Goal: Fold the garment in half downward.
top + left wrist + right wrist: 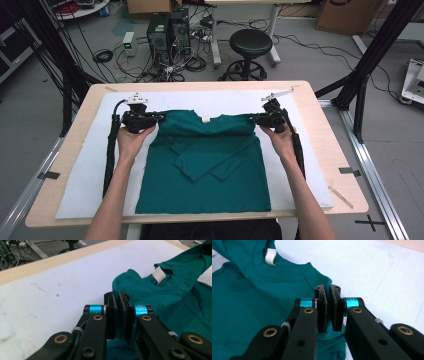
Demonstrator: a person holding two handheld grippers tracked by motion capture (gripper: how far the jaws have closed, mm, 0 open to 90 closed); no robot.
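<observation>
A dark green T-shirt (205, 170) lies flat on the white mat (85, 170), collar toward the far edge, with its sleeves folded in over the chest. A white label (205, 119) marks the neck. My left gripper (159, 118) is at the shirt's left shoulder and my right gripper (252, 119) at its right shoulder. In the left gripper view the jaws of the left gripper (117, 296) are pressed together, with the shirt (175, 297) fabric pinched between them. In the right gripper view the right gripper (327, 290) is likewise shut on the shirt (249, 295) shoulder edge.
The mat covers most of a wooden table (330, 135). Beyond the far edge stand a black stool (250, 45), computer towers (167, 30) and floor cables. Black frame posts (360, 85) rise at the right and left. Bare mat lies beside both shoulders.
</observation>
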